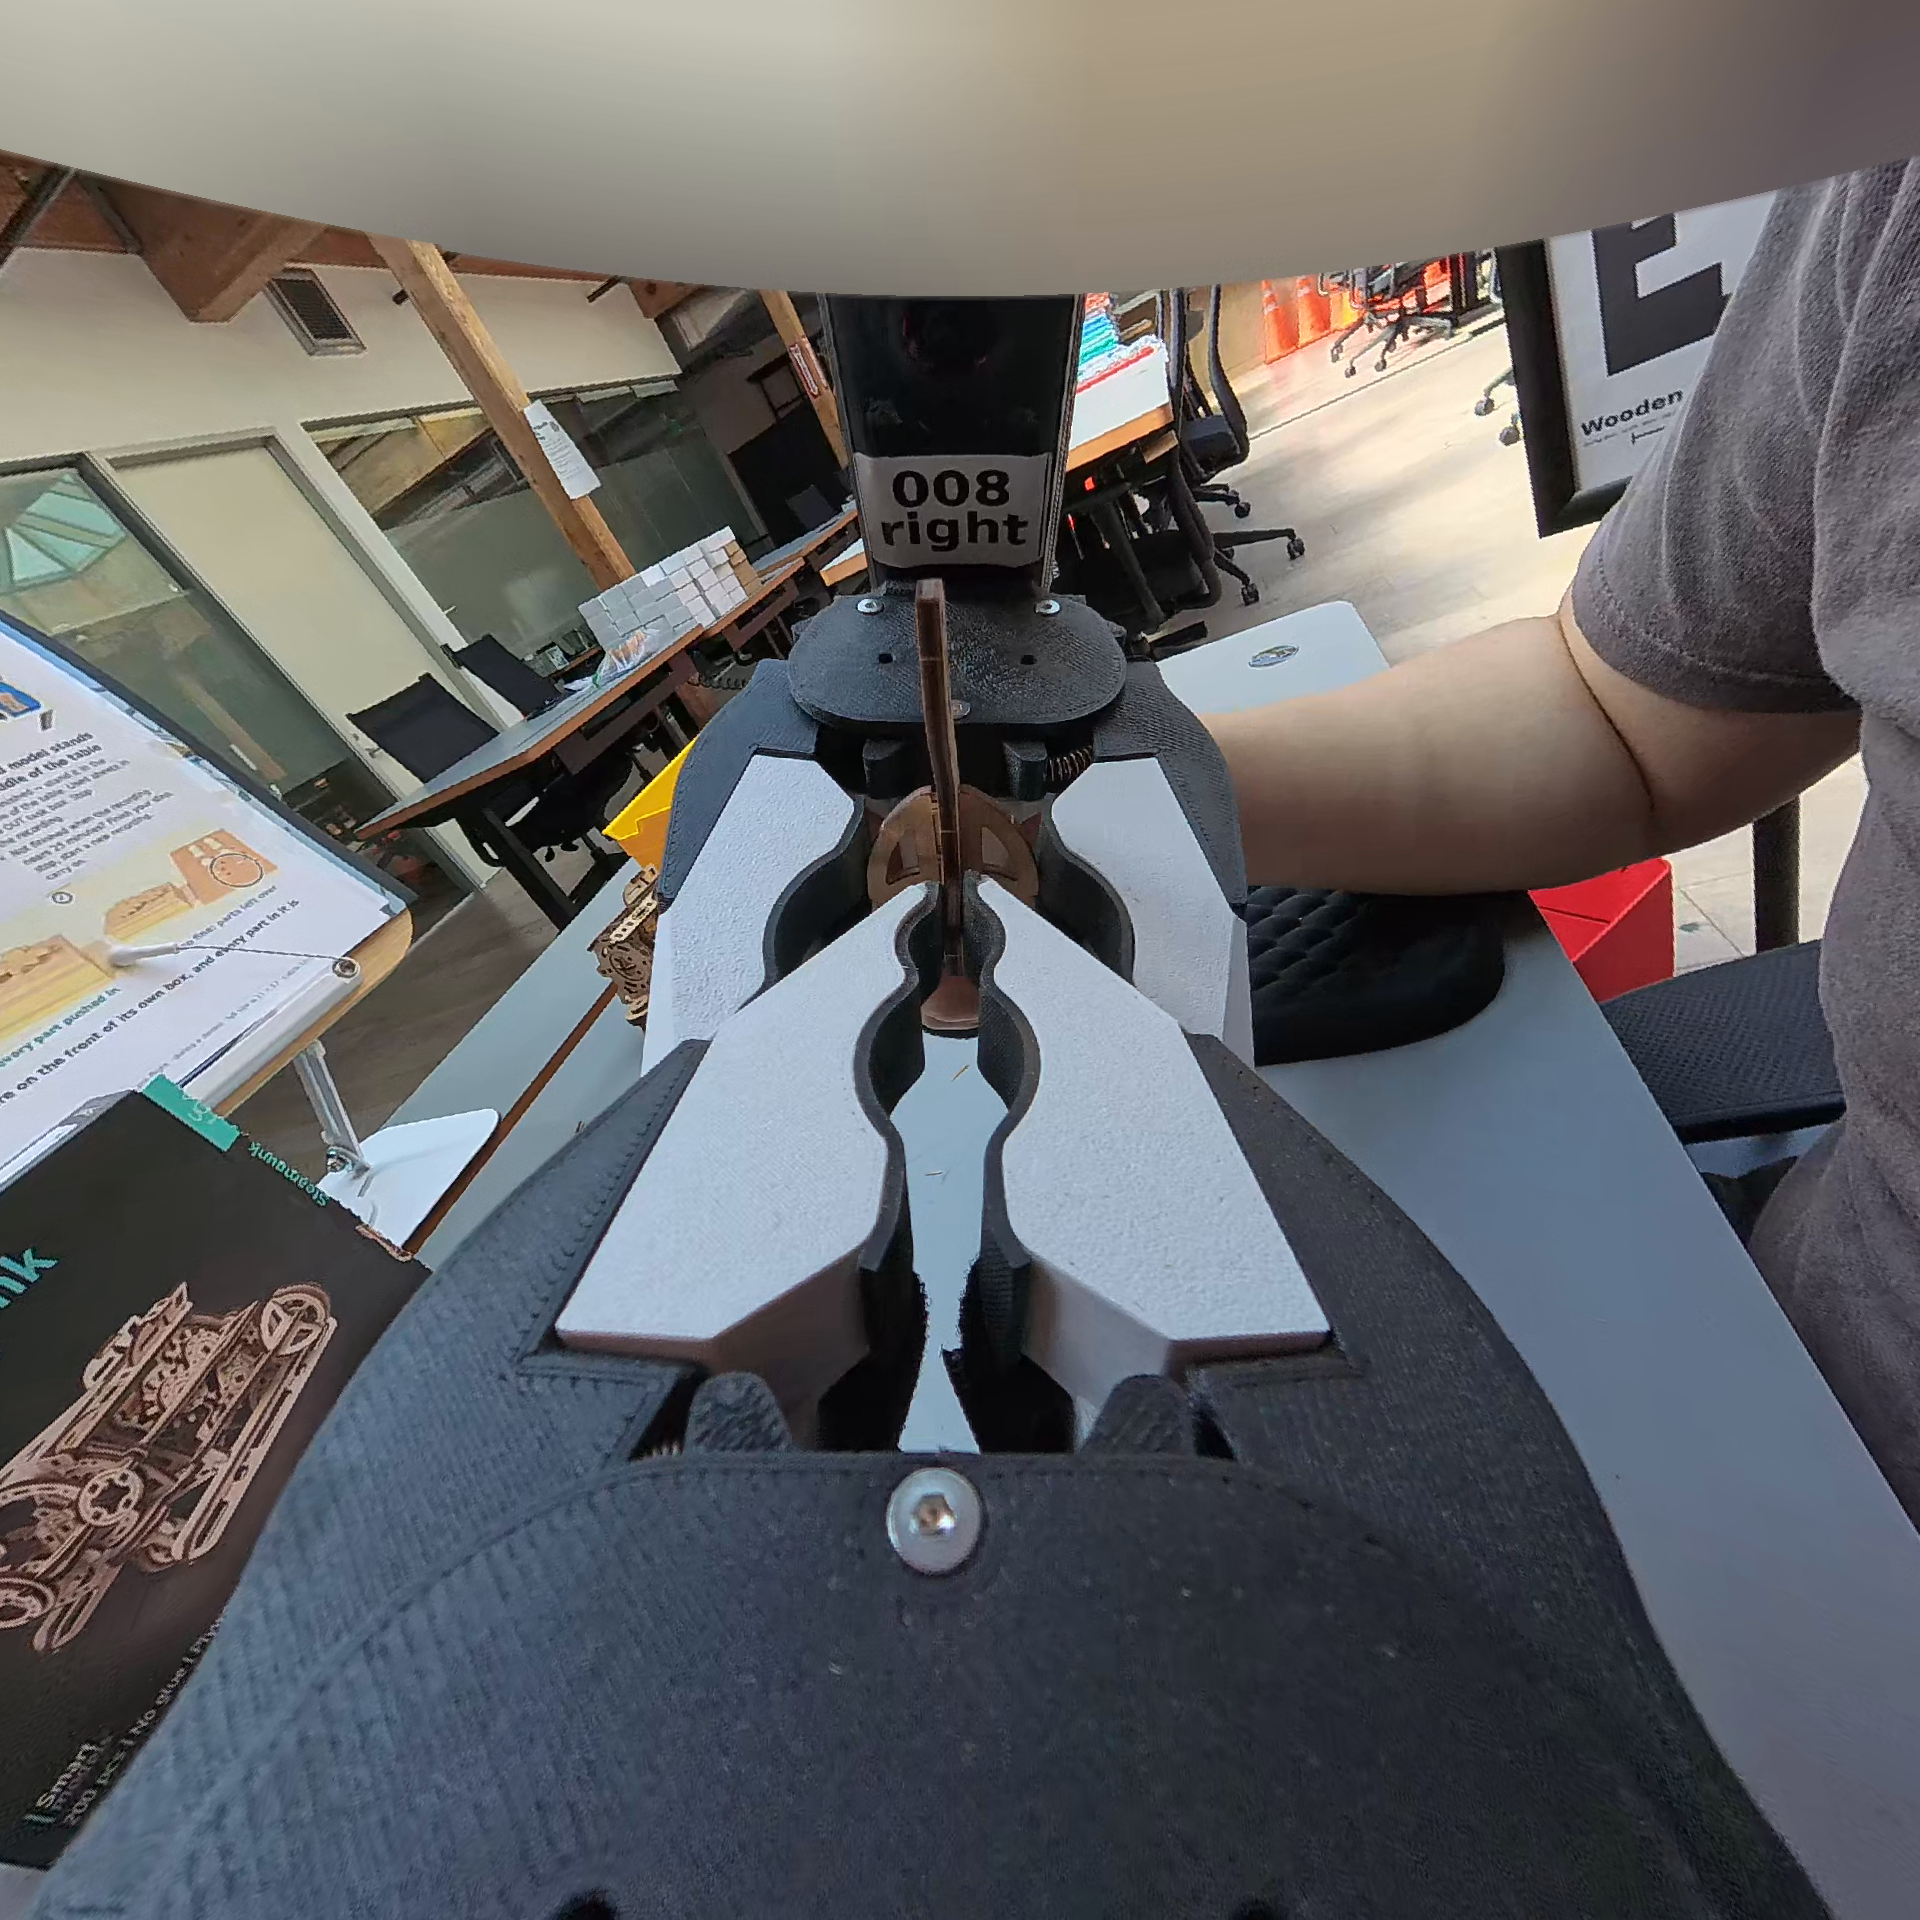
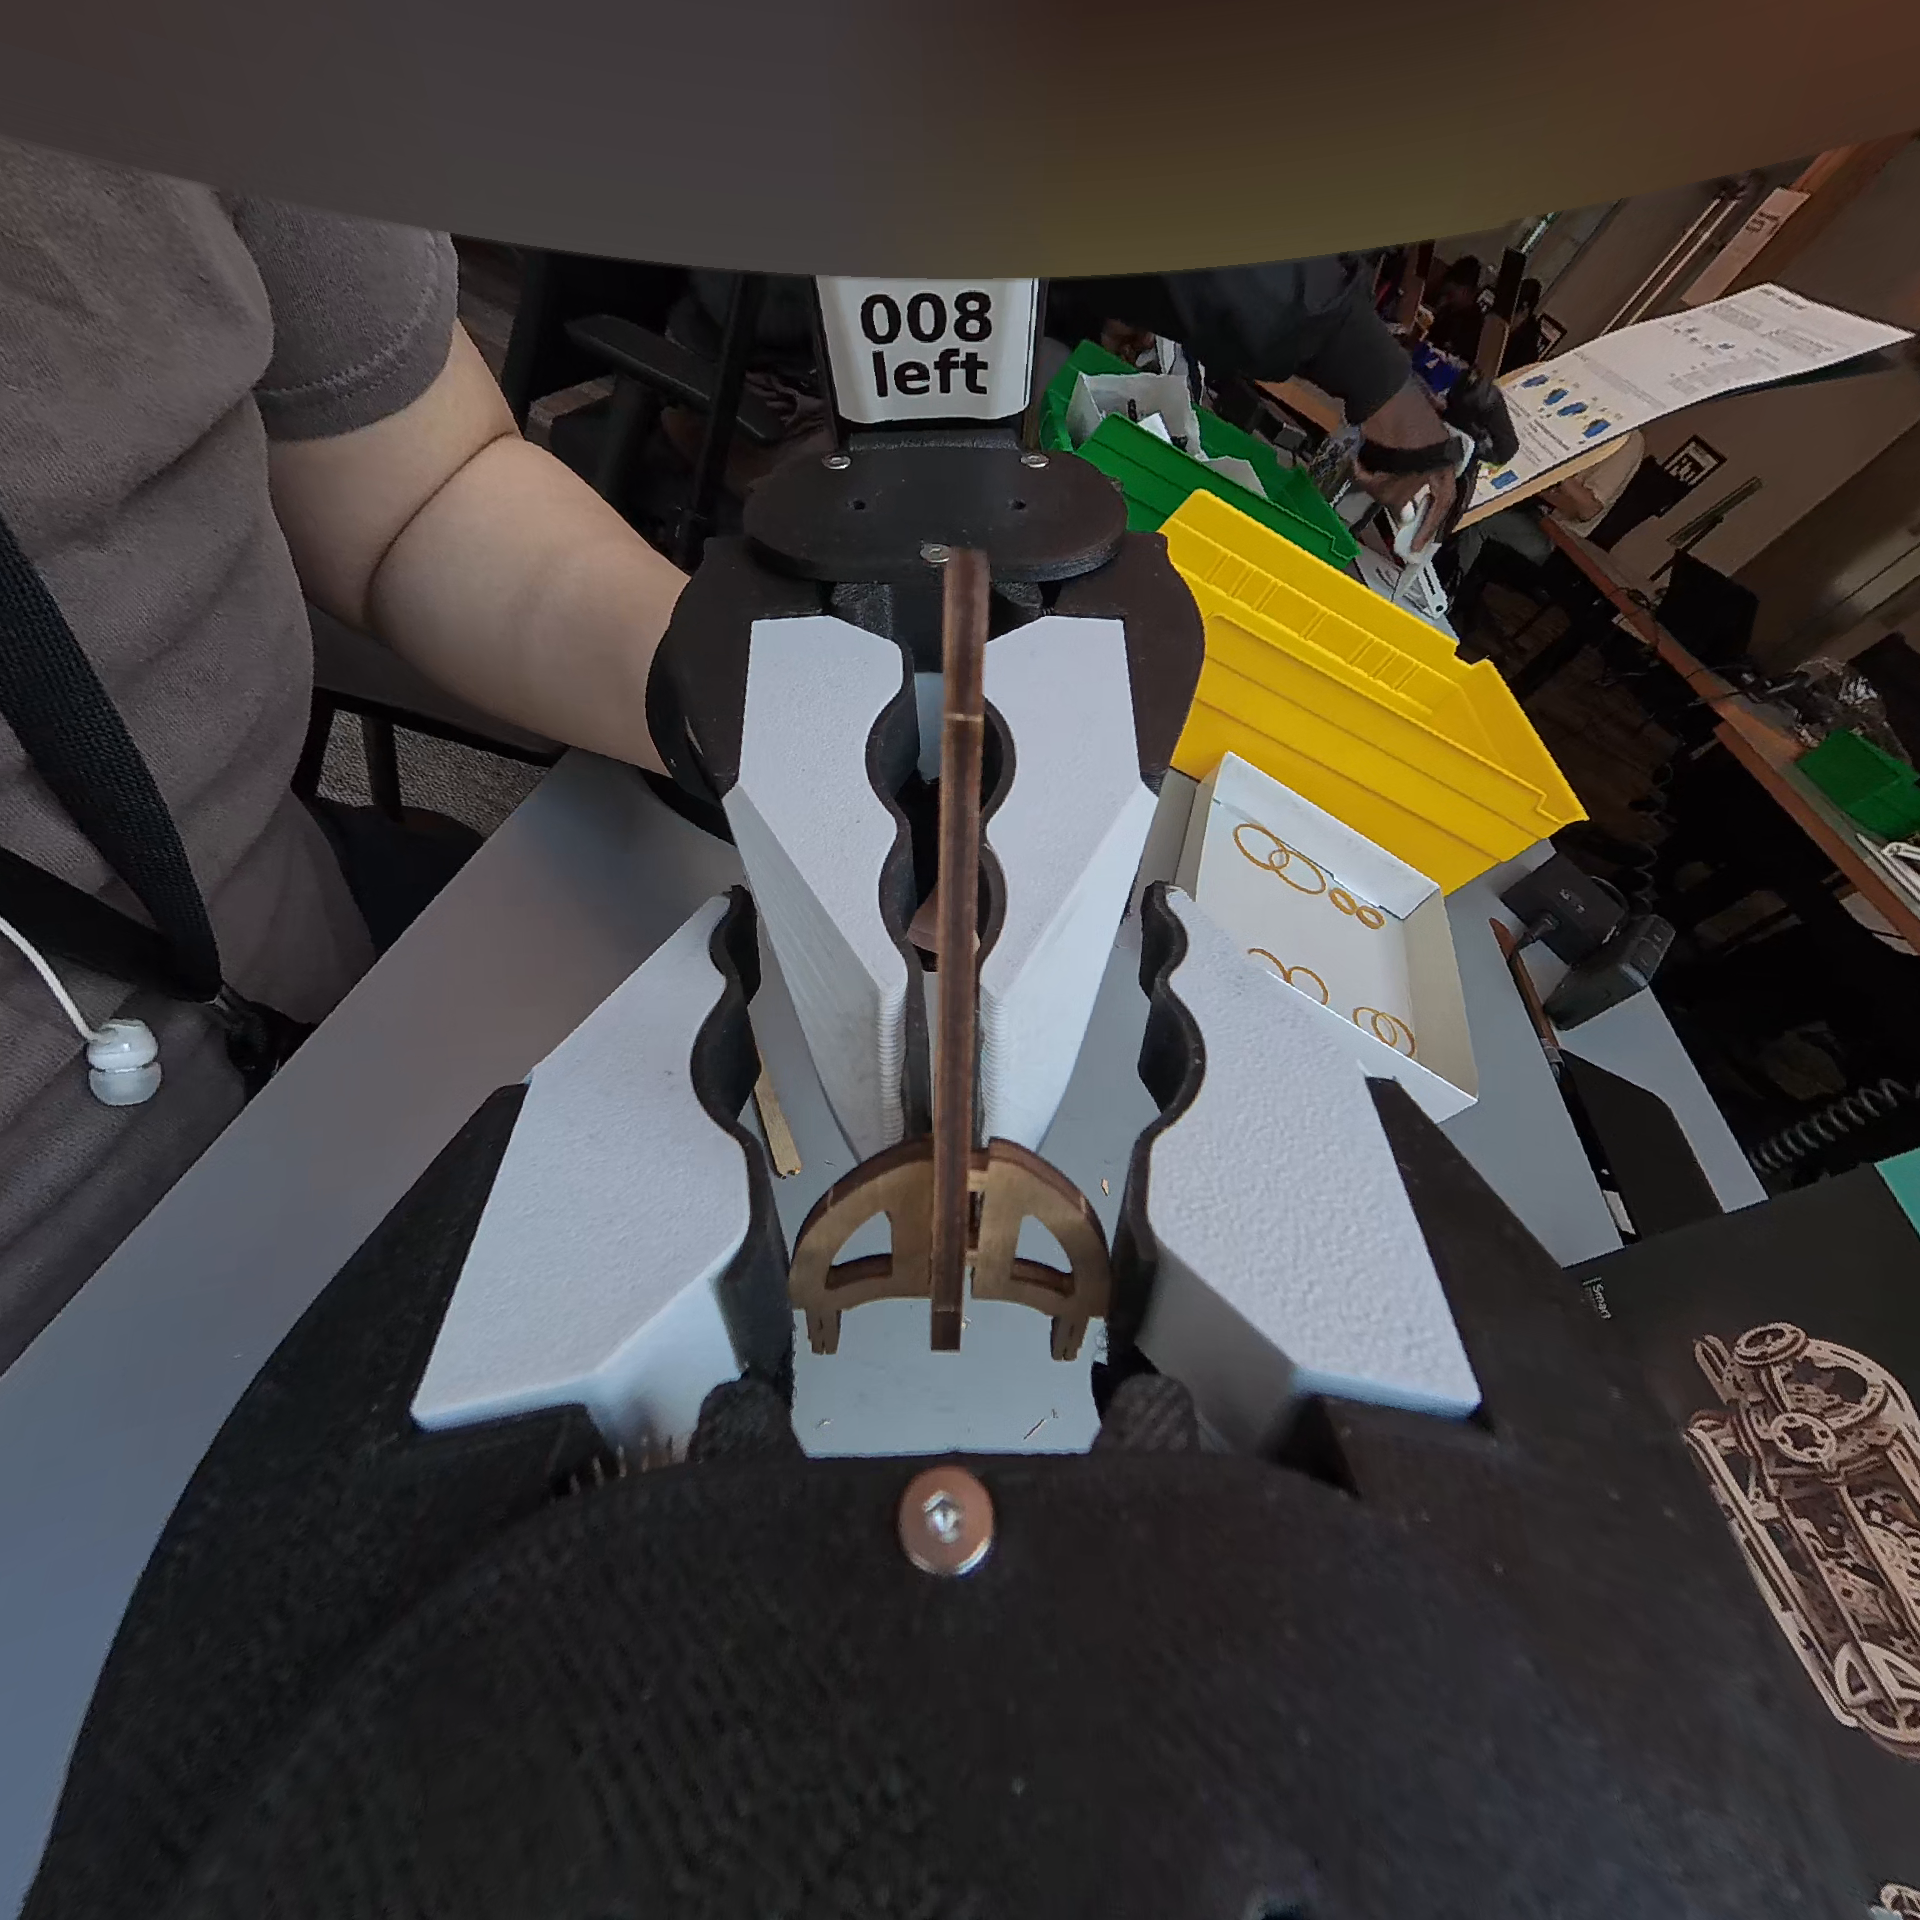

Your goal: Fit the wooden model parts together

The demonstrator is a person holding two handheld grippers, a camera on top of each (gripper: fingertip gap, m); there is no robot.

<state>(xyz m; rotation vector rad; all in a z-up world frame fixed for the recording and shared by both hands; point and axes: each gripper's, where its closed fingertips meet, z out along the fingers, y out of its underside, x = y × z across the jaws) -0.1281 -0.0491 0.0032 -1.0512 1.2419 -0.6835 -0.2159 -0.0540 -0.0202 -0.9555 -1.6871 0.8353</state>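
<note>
Plywood meets plywood over a grey table [image 1: 1455, 1195], where we catch the model halfway into a joint. At nine o'clock in the left wrist view stands a tilted instruction board [image 1: 156, 831], with the black kit box [image 1: 156, 1403] below it at eight.

Centre frame, the left claw [image 1: 951, 904] is pinched together on the lower end of a thin flat strip [image 1: 940, 727], seen edge-on and running up towards twelve o'clock. The strip passes through a slot in a spoked half-disc [image 2: 883, 1236], so both parts hang in the air between the two tools.

The right claw [image 2: 945, 914] stands wide apart, its dark pads [image 2: 727, 1039] flanking the half-disc at nine and three o'clock. We cannot tell whether they press on the wood or sit just beside it.

We judge both parts light, stiff and brittle: laser-cut sheet that should snap at the thin spokes and the small tabs sooner than it bends. We would hold the half-disc by its solid outer rim and the strip by its flat faces near the slot, pushing straight along the slot.

At two o'clock in the right wrist view lie a white tray [image 2: 1434, 1070] of small rings and a yellow bin [image 2: 1351, 675].
</note>
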